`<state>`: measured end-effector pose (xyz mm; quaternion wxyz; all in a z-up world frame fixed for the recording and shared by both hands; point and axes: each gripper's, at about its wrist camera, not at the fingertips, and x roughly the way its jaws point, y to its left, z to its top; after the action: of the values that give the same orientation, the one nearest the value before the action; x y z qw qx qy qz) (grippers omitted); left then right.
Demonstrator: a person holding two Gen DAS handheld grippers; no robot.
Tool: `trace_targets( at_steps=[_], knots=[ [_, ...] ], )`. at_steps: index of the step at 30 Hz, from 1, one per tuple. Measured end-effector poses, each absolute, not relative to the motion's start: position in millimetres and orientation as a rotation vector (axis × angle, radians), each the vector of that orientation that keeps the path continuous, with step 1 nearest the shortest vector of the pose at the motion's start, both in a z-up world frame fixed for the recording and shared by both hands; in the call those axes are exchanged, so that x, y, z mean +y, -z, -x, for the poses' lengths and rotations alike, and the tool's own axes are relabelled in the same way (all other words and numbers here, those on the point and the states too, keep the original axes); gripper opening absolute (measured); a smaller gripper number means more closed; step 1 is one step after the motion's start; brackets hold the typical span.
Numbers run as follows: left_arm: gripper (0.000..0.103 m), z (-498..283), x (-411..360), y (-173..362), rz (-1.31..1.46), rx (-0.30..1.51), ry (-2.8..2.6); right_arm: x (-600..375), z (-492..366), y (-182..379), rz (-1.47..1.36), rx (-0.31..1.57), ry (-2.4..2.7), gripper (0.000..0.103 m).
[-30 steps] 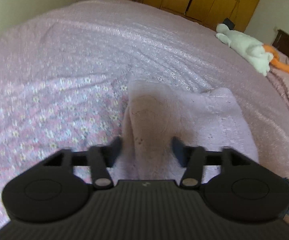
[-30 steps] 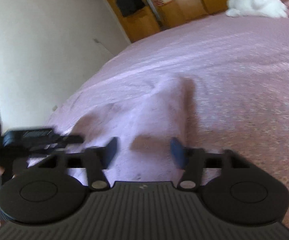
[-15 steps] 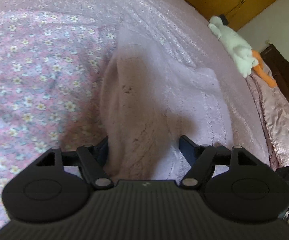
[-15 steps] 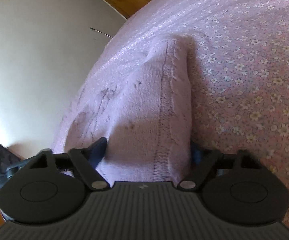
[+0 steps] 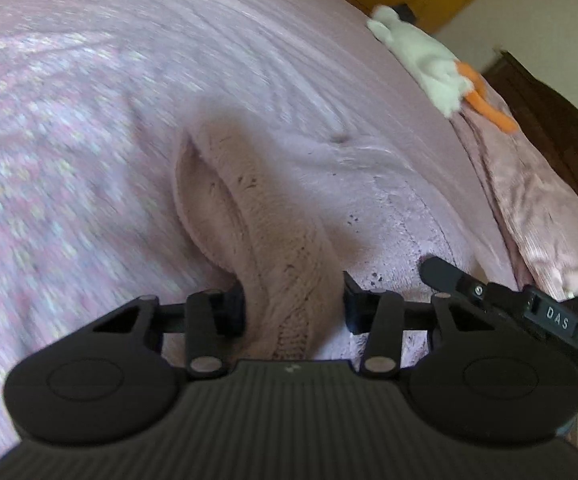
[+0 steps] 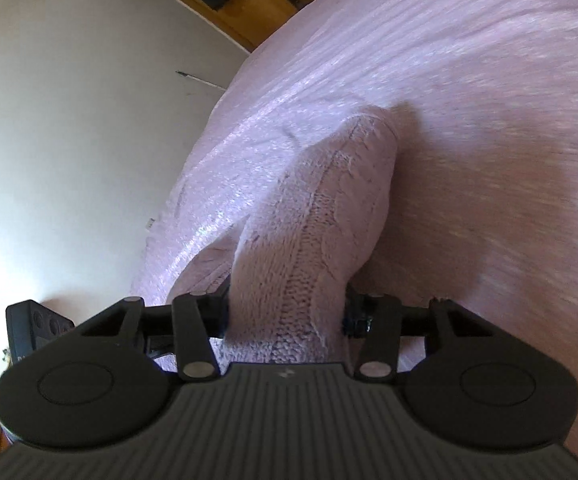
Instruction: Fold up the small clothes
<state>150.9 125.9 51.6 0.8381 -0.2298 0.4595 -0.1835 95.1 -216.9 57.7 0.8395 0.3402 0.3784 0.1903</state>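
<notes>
A small pink cable-knit garment point(image 5: 265, 216) lies on the flowered pink bedspread point(image 5: 69, 140), bunched into a raised ridge. My left gripper point(image 5: 293, 306) has that ridge between its closing jaws, and both pads touch the knit. In the right wrist view the same garment point(image 6: 329, 208) fills the gap of my right gripper point(image 6: 287, 312), whose jaws are also closing and press on it from both sides. One finger of the right gripper point(image 5: 445, 274) shows at the right of the left wrist view, resting on the garment's flat part. The fingertips are partly hidden by the fabric.
A white plush toy point(image 5: 421, 60) with orange parts lies at the far right of the bed, next to a shiny pink cover point(image 5: 529, 208) and a dark headboard point(image 5: 549, 120). Wooden wardrobes point(image 6: 249, 8) stand behind the bed. A pale wall point(image 6: 69, 120) runs along its left side.
Both grippers have narrowed their jaws onto the knit garment, which now stands gathered in a ridge between each pair of fingers. Both views have swung and show motion blur.
</notes>
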Motion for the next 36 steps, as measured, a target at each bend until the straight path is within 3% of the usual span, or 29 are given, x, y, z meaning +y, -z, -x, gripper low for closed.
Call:
trace_targets(
  at_steps=[9,15,19,27,29,31,36],
  knots=[
    [0.049,-89.7,70.4,-47.6,0.376,1.01,0.483,-256.0,-32.8,-28.7,-0.719,0.846,-0.299,0.056],
    [0.062,-73.0,62.2,-42.6,0.242,1.02,0.368,-248.4,-20.6,-16.9,-0.672,0.84,-0.26,0.068],
    [0.062,-52.3,72.6,-52.3,0.19,0.984,0.328,-242.7,-3.1,-29.2,-0.594,0.807,-0.233,0.072],
    [0.06,-6.9,80.7,-74.2,0.113,0.919,0.251,-235.1,52.4,-46.0,-0.44,0.784,-0.183,0.093],
    [0.074,1.9,77.3,-74.3,0.09,0.911,0.24,-226.4,64.3,-45.1,-0.388,0.781,-0.175,0.099],
    [0.08,12.2,72.4,-72.9,0.07,0.89,0.218,-218.0,73.5,-44.1,-0.321,0.769,-0.155,0.101],
    [0.08,32.3,54.9,-64.6,-0.001,0.851,0.171,-198.1,83.5,-36.2,-0.162,0.739,-0.099,0.103]
  ],
)
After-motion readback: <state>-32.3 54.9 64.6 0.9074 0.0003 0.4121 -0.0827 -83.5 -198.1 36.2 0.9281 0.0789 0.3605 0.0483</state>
